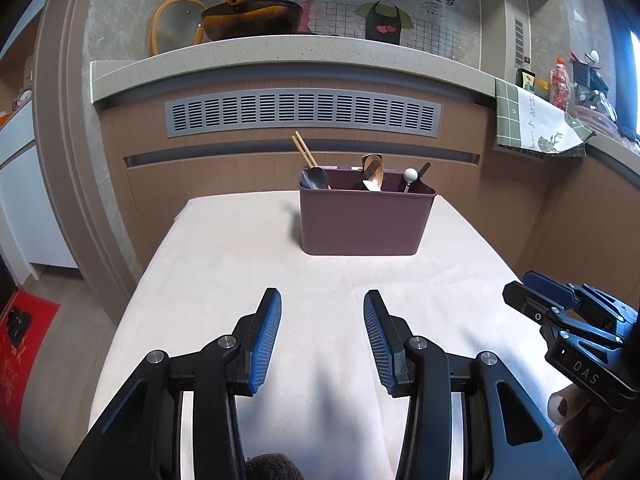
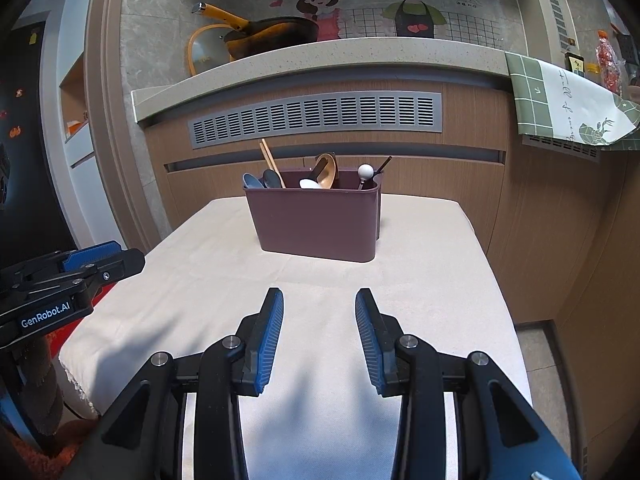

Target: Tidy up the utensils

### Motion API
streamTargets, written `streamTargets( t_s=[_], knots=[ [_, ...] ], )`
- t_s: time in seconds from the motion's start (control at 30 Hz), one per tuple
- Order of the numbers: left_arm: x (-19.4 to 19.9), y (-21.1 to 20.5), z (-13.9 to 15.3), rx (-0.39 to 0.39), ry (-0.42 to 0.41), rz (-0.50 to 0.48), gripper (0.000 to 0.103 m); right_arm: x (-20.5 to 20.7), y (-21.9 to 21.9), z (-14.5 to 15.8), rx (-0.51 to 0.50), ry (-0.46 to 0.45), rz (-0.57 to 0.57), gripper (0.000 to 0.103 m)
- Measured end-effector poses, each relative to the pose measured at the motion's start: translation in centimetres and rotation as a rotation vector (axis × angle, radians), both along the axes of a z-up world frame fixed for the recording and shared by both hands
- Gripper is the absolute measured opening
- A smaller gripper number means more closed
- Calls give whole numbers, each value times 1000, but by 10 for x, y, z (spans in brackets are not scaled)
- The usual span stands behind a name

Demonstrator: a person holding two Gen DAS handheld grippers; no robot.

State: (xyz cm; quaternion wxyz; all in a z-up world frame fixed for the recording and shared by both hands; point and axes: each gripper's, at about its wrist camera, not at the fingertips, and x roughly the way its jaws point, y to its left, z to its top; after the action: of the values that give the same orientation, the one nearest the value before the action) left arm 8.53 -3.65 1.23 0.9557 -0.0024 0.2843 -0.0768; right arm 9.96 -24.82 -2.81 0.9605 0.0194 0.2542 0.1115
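A dark purple utensil box (image 1: 366, 220) stands on the counter (image 1: 240, 280), which has a pale cloth over it. The box sits near the far edge, a little to the right in the left wrist view.

Lots of things stick up out of the box. At its left end are two wooden chopsticks (image 1: 305, 150) and a grey spoon (image 1: 318, 178). In the middle is a wooden spoon (image 1: 374, 168) with a white spoon (image 2: 310, 184) by it. At the right end is a stick with a white ball on top (image 1: 410, 175).

The left hand-held gripper (image 1: 322, 312) is wide apart and holds nothing. The right hand-held gripper (image 2: 319, 310) is wide apart too, with only bare cloth between its blue pads (image 2: 268, 340). Both point at the box but are well apart from it.

Behind the counter is a higher stone ledge (image 1: 280, 56). A dark pan with a yellow handle (image 1: 248, 16) sits on it. A green and white towel (image 2: 568, 100) hangs over the ledge on the right.
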Motion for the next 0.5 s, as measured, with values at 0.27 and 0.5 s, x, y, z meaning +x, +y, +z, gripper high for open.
streamTargets(
  t_s=[0.27,0.5],
  knots=[
    [2,1,-2,-4,10,-4,44,2,-2,-1,2,7,-9,35],
    [2,0,-3,-5,14,-6,44,2,-3,1,2,2,-16,35]
  ],
)
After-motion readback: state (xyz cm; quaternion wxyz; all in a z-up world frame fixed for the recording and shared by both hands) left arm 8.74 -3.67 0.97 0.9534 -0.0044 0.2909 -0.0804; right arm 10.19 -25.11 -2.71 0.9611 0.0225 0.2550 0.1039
